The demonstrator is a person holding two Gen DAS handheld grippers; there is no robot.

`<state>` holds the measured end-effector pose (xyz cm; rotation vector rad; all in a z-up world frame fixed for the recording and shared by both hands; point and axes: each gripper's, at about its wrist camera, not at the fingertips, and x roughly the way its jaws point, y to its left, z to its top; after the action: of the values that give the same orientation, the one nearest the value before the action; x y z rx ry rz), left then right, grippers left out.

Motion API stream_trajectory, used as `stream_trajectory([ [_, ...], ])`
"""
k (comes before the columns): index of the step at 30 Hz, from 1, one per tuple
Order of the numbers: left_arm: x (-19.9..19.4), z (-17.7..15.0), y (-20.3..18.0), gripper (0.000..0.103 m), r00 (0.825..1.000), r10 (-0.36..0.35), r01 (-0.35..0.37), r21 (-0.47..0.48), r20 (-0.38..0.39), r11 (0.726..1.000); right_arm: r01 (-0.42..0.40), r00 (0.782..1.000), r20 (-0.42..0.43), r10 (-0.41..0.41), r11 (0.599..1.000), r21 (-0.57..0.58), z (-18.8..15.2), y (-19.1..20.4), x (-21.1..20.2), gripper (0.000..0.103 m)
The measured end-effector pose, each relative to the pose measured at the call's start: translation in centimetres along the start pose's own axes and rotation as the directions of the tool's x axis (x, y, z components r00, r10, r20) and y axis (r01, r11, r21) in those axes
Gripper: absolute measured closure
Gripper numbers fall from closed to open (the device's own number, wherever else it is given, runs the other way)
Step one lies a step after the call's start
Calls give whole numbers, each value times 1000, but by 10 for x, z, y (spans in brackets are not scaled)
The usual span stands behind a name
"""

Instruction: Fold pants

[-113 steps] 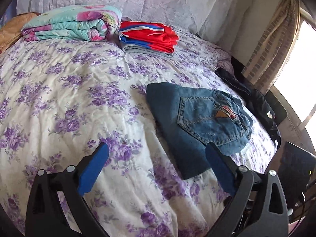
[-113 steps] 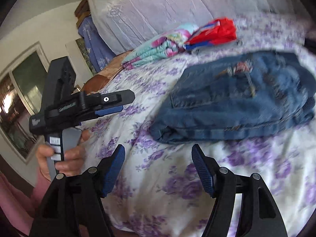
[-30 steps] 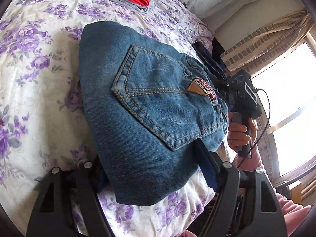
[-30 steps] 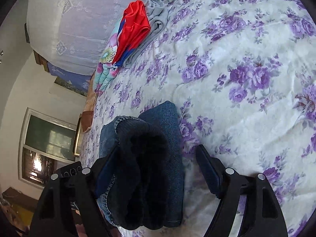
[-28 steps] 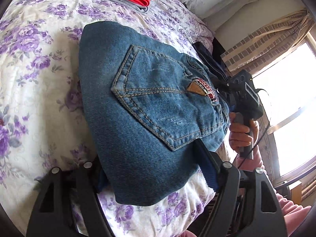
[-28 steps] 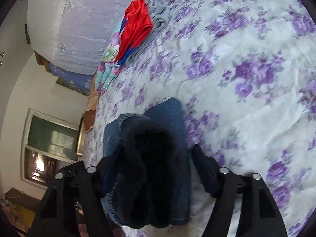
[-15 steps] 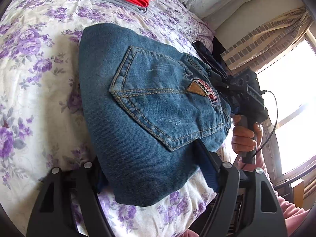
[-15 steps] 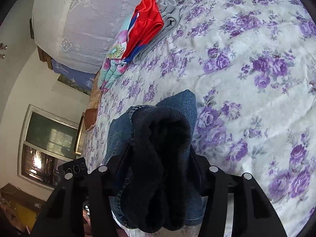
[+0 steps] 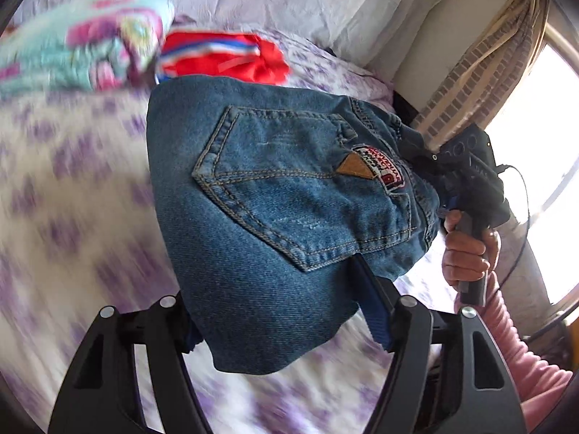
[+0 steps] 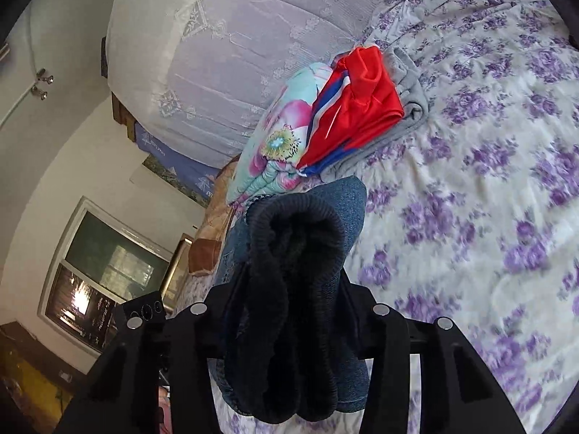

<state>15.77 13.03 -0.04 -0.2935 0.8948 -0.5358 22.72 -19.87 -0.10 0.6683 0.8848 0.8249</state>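
Purple-flowered bedspread (image 10: 488, 166) now sits below the folded jeans (image 9: 275, 217) — lifted off it, where they lay flat a moment ago. Left gripper (image 9: 286, 311) clamps one edge between its fingers; right gripper (image 10: 286, 311) has closed on the dark-lined waistband. Beyond the fingertips lies a red garment (image 10: 358, 108).

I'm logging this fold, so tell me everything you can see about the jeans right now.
The jeans are blue denim, folded into a thick bundle with a stitched back pocket, tan triangular tag and red-and-white patch on top. A dark fleecy lining shows at the rolled end. The left claw straddles one end; the right claw clamps the other. They sit above the floral bedspread.
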Motion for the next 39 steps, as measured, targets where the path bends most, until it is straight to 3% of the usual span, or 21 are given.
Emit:
stream_trajectory([
  [3, 25, 27, 28, 33, 999, 42, -42, 7, -21, 999, -1, 1000, 10, 0, 998, 57, 20, -25, 33, 56],
  [7, 85, 32, 72, 18, 982, 174, -176, -20, -78, 984, 137, 990, -35, -133, 982, 133, 25, -82, 86, 53],
  [8, 87, 31, 70, 15, 985, 166, -166, 6, -50, 986, 118, 993, -4, -119, 983, 142, 22, -94, 90, 52],
  [9, 85, 31, 60, 14, 975, 218, -215, 56, -38, 975, 82, 996, 15, -85, 987, 139, 22, -97, 88, 52],
  [12, 87, 28, 51, 7, 957, 289, -287, 100, -9, 953, 147, 989, 4, -148, 985, 90, 23, -85, 82, 38],
  [16, 86, 33, 54, 7, 960, 281, -280, 75, -11, 957, 249, 968, 11, -250, 967, 45, 24, -65, 74, 37],
  [19, 83, 29, 55, 7, 955, 296, -295, 87, -2, 952, 370, 926, 105, -364, 928, -50, 19, -30, 51, 37],
  [22, 86, 29, 50, 7, 954, 301, -300, 87, 0, 950, 432, 890, 228, -394, 889, -152, 10, 7, 35, 37],
  [26, 83, 27, 52, 7, 957, 291, -290, 73, -3, 954, 360, 931, 194, -310, 872, -331, -5, 50, 49, 37],
  [28, 82, 27, 52, 7, 956, 294, -294, 75, 2, 953, 367, 930, 155, -333, 849, -381, -11, 52, 64, 37],
  [31, 79, 24, 51, 5, 956, 292, -292, 80, 8, 953, 485, 862, 46, -504, 796, -362, -18, 18, 102, 38],
  [32, 77, 23, 50, 5, 957, 289, -289, 82, 12, 954, 501, 856, 101, -507, 764, -406, -23, 19, 104, 38],
  [35, 60, 19, 44, 5, 937, 344, -349, 95, 66, 932, 563, 810, 156, -565, 676, -476, -34, 42, 105, 33],
  [37, 35, 15, 38, 6, 903, 401, -417, 89, 151, 905, 549, 824, 178, -538, 679, -487, -41, 56, 97, 29],
  [38, 24, 12, 33, 6, 886, 423, -444, 88, 190, 892, 549, 827, 196, -526, 686, -477, -49, 63, 88, 21],
  [39, 11, 8, 26, 5, 860, 454, -483, 90, 232, 871, 571, 815, 222, -536, 677, -464, -56, 69, 82, 11],
])
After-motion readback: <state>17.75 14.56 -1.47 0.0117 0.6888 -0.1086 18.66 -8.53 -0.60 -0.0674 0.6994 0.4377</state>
